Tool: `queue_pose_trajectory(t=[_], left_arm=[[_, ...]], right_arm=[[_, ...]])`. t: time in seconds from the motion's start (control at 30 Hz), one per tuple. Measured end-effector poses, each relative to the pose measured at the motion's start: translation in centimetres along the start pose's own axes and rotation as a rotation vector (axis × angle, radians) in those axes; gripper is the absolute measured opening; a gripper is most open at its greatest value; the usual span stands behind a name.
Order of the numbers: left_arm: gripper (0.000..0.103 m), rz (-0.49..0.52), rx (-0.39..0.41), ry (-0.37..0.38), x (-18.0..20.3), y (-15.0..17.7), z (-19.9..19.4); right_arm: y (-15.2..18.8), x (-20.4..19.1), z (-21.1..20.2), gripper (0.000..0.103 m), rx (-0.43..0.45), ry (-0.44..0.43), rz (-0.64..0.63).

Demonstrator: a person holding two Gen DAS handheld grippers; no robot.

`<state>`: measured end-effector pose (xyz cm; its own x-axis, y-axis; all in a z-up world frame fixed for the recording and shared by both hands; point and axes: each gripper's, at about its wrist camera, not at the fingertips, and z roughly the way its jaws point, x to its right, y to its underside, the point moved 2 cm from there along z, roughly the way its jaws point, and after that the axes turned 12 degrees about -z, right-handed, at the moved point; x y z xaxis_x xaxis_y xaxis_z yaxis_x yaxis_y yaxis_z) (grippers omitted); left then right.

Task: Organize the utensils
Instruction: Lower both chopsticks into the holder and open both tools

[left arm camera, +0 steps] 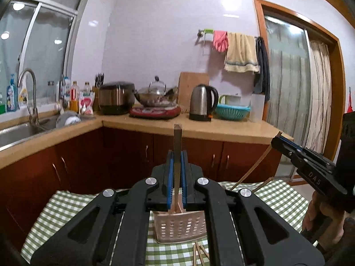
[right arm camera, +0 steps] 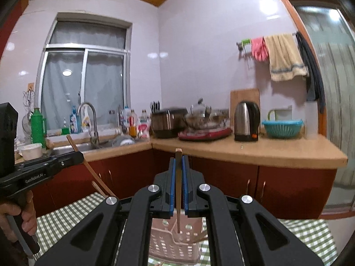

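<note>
My left gripper (left arm camera: 177, 155) is shut on a wooden chopstick (left arm camera: 177, 139) held upright, its lower end inside the beige perforated utensil basket (left arm camera: 179, 227) on the green checked tablecloth. My right gripper (right arm camera: 178, 159) is shut on another chopstick (right arm camera: 178, 219), its tip hanging over the same basket (right arm camera: 170, 243). The right gripper shows in the left wrist view (left arm camera: 276, 138) with its chopstick (left arm camera: 253, 169) slanting down. The left gripper shows in the right wrist view (right arm camera: 81, 154) with its chopstick (right arm camera: 91, 168).
Loose chopsticks (left arm camera: 199, 253) lie on the tablecloth (left arm camera: 66, 210) in front of the basket. Behind is an L-shaped counter (left arm camera: 221, 127) with a sink (left arm camera: 17, 133), rice cooker, wok, kettle (left arm camera: 203, 103) and teal colander. Red cabinets stand below.
</note>
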<state>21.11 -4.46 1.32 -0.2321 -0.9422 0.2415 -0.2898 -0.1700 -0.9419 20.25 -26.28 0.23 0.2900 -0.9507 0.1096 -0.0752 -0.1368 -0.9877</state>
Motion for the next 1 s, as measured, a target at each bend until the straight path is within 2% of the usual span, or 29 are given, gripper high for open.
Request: queue_pose_trajectory(t=[0.27, 0.6, 0.67, 0.73, 0.8, 0.83, 1.0], left_arm=[[0.007, -0.003, -0.075, -0.019, -1.5, 2.4, 3.3], [0.008, -0.027, -0.149, -0.023, -3.0, 4.8, 6.3], [0.013, -0.034, -0.159, -0.02, -3.2, 4.9, 6.5], [0.031, -0.041, -0.16, -0.016, -3.3, 5.0, 6.6], [0.043, -0.045, -0.159, -0.017, -3.2, 5.0, 6.7], [0.046, -0.05, -0.16, -0.011, -3.2, 5.0, 6.8], [0.051, -0.062, -0.151, -0.001, -3.0, 4.6, 6.5]], right_arm=[[3.2, 0.1, 2.7, 0.006, -0.094, -0.016, 0.026], [4.9, -0.1, 4.2, 0.006, -0.128, -0.019, 0.027], [5.0, 0.0, 4.3, 0.009, -0.127, -0.018, 0.03], [5.1, 0.0, 4.4, 0.017, -0.129, -0.02, 0.035], [5.0, 0.0, 4.2, 0.028, -0.121, -0.012, 0.035], [4.8, 0.0, 4.1, 0.031, -0.114, -0.008, 0.034], [3.9, -0.3, 3.1, 0.034, -0.087, 0.007, 0.017]])
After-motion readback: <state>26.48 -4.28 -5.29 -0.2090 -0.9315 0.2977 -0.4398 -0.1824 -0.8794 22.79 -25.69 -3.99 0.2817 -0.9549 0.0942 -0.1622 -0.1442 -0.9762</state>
